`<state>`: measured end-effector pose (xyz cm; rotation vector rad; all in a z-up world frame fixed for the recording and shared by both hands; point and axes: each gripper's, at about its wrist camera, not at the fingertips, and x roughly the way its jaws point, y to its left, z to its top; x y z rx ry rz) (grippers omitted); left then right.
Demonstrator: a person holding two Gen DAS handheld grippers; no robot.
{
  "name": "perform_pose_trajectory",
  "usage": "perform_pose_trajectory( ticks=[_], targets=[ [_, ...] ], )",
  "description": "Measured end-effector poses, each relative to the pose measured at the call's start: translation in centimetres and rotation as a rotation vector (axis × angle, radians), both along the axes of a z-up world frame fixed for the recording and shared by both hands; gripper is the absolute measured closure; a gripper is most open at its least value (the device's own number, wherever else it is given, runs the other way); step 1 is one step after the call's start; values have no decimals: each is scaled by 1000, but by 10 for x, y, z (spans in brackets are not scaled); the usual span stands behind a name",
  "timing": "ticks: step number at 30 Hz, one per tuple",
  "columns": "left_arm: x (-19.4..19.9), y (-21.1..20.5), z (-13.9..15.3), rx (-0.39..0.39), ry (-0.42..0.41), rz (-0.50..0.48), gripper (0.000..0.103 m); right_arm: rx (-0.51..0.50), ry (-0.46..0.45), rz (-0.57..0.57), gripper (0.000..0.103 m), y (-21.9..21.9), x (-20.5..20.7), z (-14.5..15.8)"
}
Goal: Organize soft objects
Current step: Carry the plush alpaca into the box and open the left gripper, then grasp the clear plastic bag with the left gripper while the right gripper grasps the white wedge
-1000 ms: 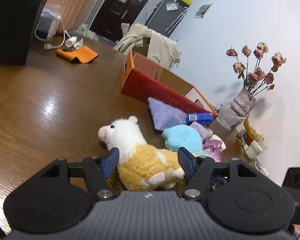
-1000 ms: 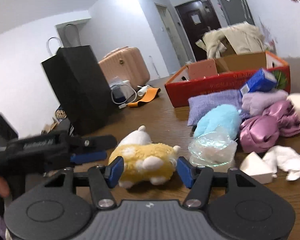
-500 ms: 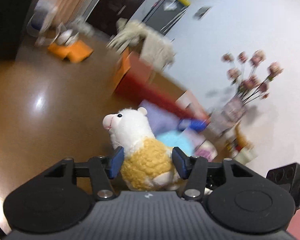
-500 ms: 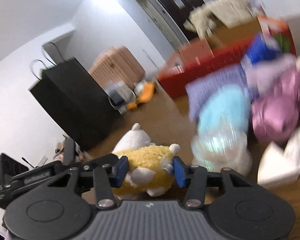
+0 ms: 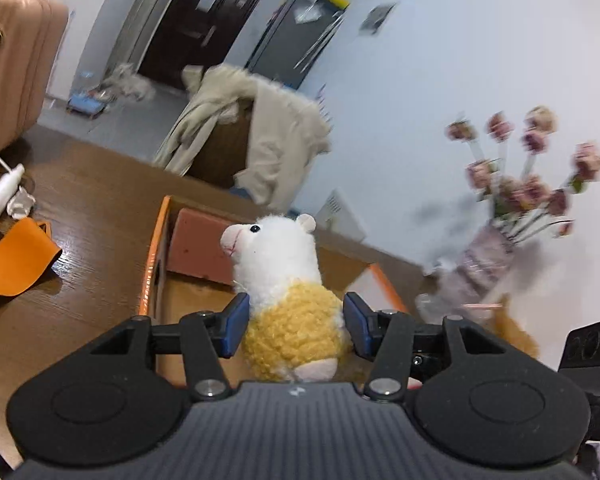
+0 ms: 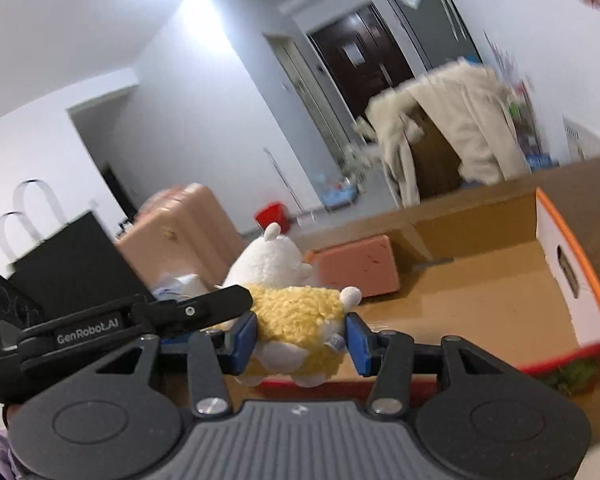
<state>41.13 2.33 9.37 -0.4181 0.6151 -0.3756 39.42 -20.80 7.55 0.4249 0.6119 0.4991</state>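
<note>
The left wrist view looks forward along its fingers, close over the box (image 5: pixel 156 264), facing the door (image 5: pixel 204 20); the right wrist view sits beside it, angled likewise; both share the plush (image 5: pixel 288 304), box, draped chair (image 6: pixel 452 128) and door.

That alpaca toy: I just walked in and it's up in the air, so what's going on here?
A person is holding a gripper in each hand, and both are clamped on the plush alpaca. The left gripper squeezes its yellow body from one side and the right gripper from the other; both sets of jaws have just been closing on it. The toy hangs off the table, over the open cardboard box, which holds a pink sponge block. It has not been let go.
</note>
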Motion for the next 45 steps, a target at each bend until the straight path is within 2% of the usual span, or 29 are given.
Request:
perform_pose_trajectory(
  ticks=[5, 8, 11, 16, 19, 21, 25, 27, 30, 36, 40, 42, 45],
  targets=[
    [30, 9, -33, 47, 90, 37, 50, 10, 116, 24, 56, 14, 47, -36],
    [30, 15, -42, 91, 104, 43, 47, -1, 145, 56, 55, 20, 52, -51],
    [25, 20, -41, 91, 93, 40, 41, -30, 157, 64, 55, 25, 52, -56],
    [5, 21, -17, 115, 60, 52, 40, -116, 123, 102, 54, 37, 37, -47],
    [-22, 22, 4, 133, 19, 45, 38, -123, 50, 90, 52, 26, 10, -16],
    [-43, 23, 20, 150, -20, 36, 30, -126, -14, 77, 47, 15, -11, 7],
    [-92, 22, 48, 199, -98, -5, 24, -163, -142, 20, 39, -16, -66, 51],
    [-121, 22, 59, 224, -143, -12, 17, -165, -183, -10, 34, -32, -93, 67],
    [-161, 21, 68, 267, -198, -14, 14, -183, -234, -46, 30, -56, -132, 83],
    [-223, 12, 72, 343, -271, -11, 8, -264, -299, -98, 28, -79, -194, 86],
    [-261, 4, 67, 363, -329, -19, 4, -301, -380, -131, 22, -83, -234, 84],
    [-280, 1, 52, 349, -345, -41, 1, -322, -415, -148, 20, -83, -254, 74],
    [-300, -12, 18, 362, -301, -69, 1, -368, -434, -187, 20, -83, -282, 49]
  ],
)
